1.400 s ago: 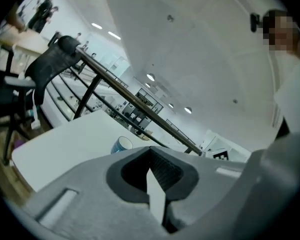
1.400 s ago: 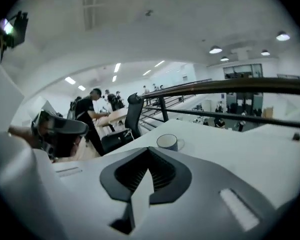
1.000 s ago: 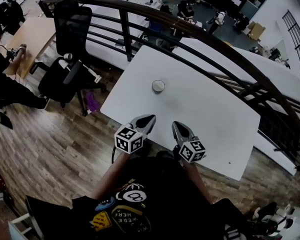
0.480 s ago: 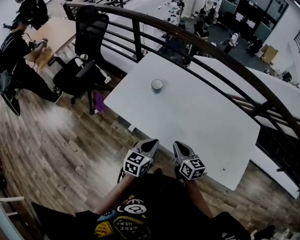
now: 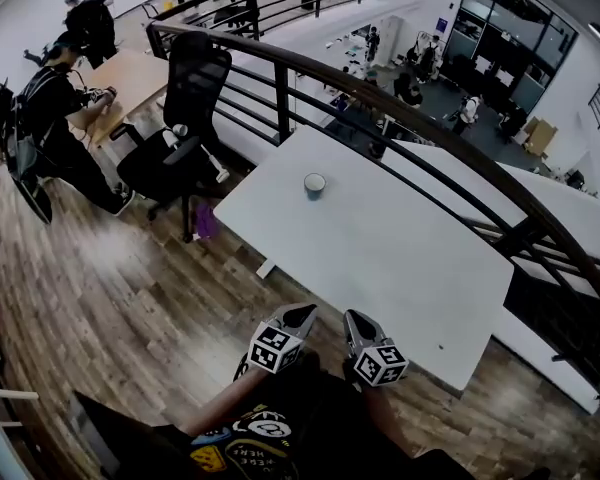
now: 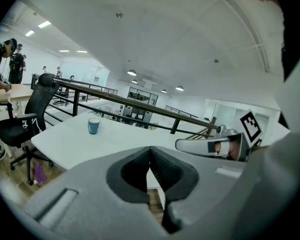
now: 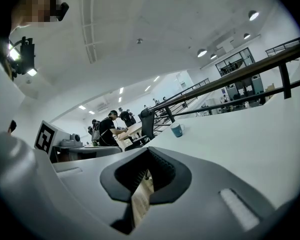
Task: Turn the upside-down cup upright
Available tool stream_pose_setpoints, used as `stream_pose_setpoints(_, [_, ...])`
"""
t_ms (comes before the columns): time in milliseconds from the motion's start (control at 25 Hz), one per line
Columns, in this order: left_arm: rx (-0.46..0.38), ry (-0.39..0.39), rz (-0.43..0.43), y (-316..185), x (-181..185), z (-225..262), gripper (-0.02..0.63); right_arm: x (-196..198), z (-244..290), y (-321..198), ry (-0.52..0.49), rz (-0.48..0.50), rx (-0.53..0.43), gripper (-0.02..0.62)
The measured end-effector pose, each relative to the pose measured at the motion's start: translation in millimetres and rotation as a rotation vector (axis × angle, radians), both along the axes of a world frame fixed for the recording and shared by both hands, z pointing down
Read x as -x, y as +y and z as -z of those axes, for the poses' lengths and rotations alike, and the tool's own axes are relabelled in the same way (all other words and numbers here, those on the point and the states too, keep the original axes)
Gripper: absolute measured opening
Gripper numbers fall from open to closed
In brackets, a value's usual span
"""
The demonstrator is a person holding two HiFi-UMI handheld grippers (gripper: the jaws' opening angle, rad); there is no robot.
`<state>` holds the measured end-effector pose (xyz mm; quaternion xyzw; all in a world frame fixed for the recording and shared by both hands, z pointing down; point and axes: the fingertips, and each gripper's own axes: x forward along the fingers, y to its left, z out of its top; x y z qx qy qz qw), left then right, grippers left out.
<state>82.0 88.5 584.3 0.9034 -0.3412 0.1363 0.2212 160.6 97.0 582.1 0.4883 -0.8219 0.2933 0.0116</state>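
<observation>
A small blue cup (image 5: 315,184) with a pale top face stands alone on the far left part of the white table (image 5: 410,268). It also shows far off in the left gripper view (image 6: 94,126) and the right gripper view (image 7: 176,130). My left gripper (image 5: 302,315) and right gripper (image 5: 357,318) hang side by side off the table's near edge, over the wooden floor and well short of the cup. Both are shut with nothing between their jaws, as the left (image 6: 150,149) and right (image 7: 149,150) gripper views show.
A dark curved railing (image 5: 380,78) runs right behind the table. A black office chair (image 5: 185,138) stands left of the table. Several people are at a wooden desk (image 5: 130,73) at the far left. Wooden floor (image 5: 130,298) lies between me and the table.
Both grippers have drawn back from the table's near edge towards my body, so the table and cup lie farther ahead. Both jaws stayed shut.
</observation>
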Motion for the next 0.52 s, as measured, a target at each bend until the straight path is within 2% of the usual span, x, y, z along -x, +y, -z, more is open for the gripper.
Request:
stream_pose_setpoints(160, [-0.017,0.049,-0.012,-9,-8,30,0.005,2,28,3,0.01,0.004,-0.037,0.002])
stream_pose_setpoints(280, [-0.055,0.043,-0.046,-6,-13,42,0.005,7,42,4,0.012,0.018,-0.066,0.002])
stream_pose_setpoints(520, [-0.056,0.019,-0.099,-5,21,25,0.005,61,34,-13,0.0,0.048,-0.083,0.002])
